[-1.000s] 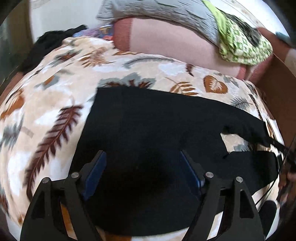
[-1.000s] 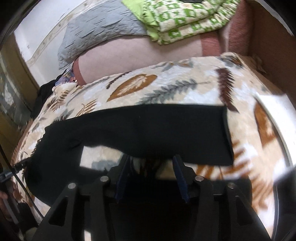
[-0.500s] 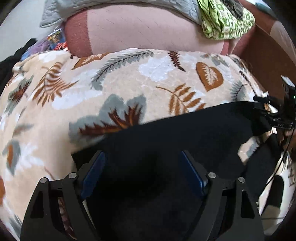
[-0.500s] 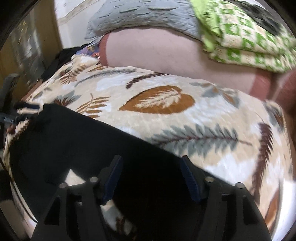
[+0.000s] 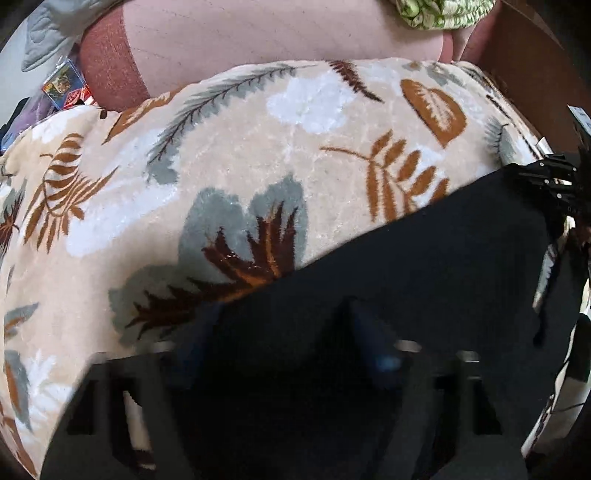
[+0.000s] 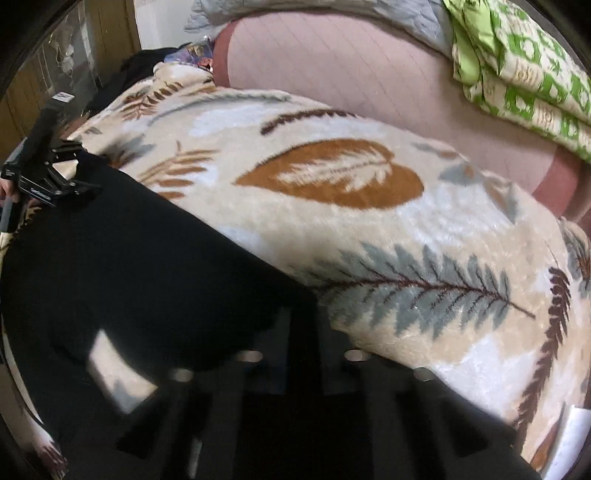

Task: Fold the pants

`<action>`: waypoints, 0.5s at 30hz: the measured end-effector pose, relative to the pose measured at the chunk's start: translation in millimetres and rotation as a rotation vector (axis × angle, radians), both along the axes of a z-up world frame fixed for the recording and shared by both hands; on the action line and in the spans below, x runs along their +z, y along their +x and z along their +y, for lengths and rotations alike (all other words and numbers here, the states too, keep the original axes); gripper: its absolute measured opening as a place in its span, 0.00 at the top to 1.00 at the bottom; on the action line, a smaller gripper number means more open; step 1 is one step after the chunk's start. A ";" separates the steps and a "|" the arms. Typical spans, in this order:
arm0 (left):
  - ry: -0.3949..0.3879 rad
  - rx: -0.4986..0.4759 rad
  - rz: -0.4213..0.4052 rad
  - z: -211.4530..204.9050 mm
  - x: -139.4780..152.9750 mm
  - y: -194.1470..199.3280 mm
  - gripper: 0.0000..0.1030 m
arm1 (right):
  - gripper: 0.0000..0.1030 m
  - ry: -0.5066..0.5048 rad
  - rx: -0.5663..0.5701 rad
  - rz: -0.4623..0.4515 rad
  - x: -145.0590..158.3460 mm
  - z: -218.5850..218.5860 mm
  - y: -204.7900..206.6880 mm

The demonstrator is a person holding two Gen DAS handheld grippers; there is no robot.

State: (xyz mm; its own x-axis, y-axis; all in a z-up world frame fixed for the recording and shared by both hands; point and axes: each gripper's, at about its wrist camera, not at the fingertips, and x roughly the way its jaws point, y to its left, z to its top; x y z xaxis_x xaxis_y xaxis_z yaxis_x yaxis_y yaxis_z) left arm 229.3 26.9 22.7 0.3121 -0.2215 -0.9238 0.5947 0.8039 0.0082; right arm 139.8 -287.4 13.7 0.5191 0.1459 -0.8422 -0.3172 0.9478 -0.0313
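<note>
Black pants [image 5: 424,266] lie on a leaf-patterned blanket [image 5: 258,147] on a bed. In the left wrist view my left gripper [image 5: 280,325] sits low over the pants' near edge, its fingers spread with cloth between them, blurred by motion. In the right wrist view the pants [image 6: 122,258] fill the lower left. My right gripper [image 6: 303,332] has its fingers close together on the pants' edge. The right gripper also shows at the far right of the left view [image 5: 550,181], and the left gripper at the left edge of the right view [image 6: 48,177].
A pink bolster [image 6: 351,66] runs along the back of the bed. Green patterned bedding [image 6: 524,74] and a grey quilt [image 6: 332,7] are piled on it. A brown headboard [image 5: 532,74] stands at the right. Dark clothes [image 6: 136,66] lie at the far left.
Both grippers have dropped lower and swung toward the pants' edge. The right gripper's fingers have narrowed onto the cloth. The left gripper's fingers stay spread.
</note>
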 end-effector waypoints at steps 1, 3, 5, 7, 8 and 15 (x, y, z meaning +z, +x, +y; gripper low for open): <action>0.019 0.009 -0.024 0.3 4.2 -2.5 0.77 | 0.91 -0.018 0.001 -0.024 5.0 2.7 -4.2; 0.048 0.043 -0.061 2.8 13.7 -9.8 0.97 | 0.92 -0.032 -0.005 -0.088 22.3 5.7 -17.6; 0.011 0.072 -0.095 13.0 31.6 -24.4 0.97 | 0.92 -0.022 -0.019 -0.139 39.3 6.7 -29.7; -0.021 0.082 -0.119 22.7 45.9 -38.9 0.97 | 0.92 -0.016 -0.026 -0.200 58.8 8.3 -50.4; -0.031 0.085 -0.137 26.3 53.9 -48.6 0.97 | 0.92 -0.017 -0.022 -0.213 65.0 8.4 -56.3; -0.126 0.121 -0.166 43.5 84.3 -126.6 0.97 | 0.92 0.031 -0.004 -0.282 96.1 10.2 -143.8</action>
State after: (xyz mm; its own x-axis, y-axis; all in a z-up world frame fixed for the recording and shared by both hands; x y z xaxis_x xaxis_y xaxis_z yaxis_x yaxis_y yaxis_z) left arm 102.8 70.4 107.0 0.4884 -0.2839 -0.8251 0.4930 0.8700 -0.0075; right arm -4.0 -277.3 109.8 0.7326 0.1670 -0.6599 -0.2965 0.9509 -0.0885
